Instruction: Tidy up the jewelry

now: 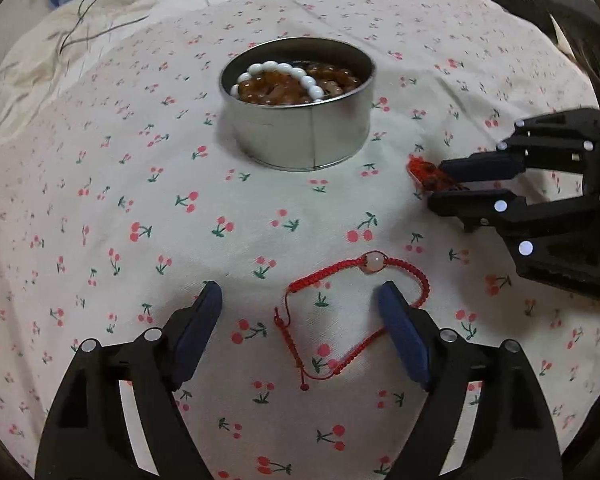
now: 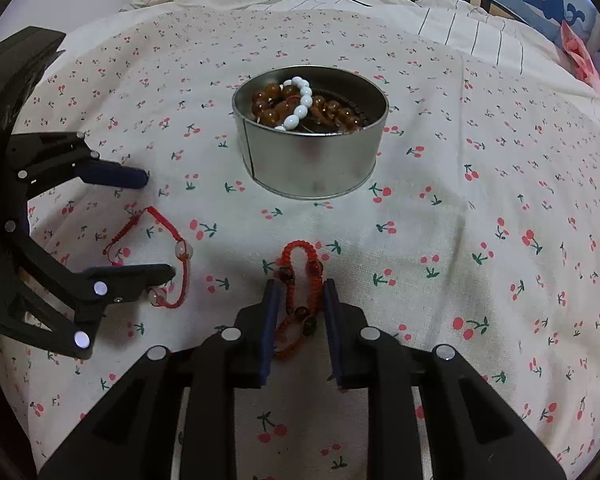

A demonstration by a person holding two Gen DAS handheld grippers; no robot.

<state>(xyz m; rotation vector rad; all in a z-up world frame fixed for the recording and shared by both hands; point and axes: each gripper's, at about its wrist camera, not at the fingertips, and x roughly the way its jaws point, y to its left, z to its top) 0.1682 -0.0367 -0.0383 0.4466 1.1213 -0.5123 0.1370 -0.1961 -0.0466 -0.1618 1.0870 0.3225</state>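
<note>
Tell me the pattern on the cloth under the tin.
Small red cherries with green stems on the white cloth; clearest in the right wrist view.

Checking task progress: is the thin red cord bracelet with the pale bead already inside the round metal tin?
No, the thin red cord bracelet with the pale bead lies on the cherry-print cloth, outside the round metal tin.
</note>
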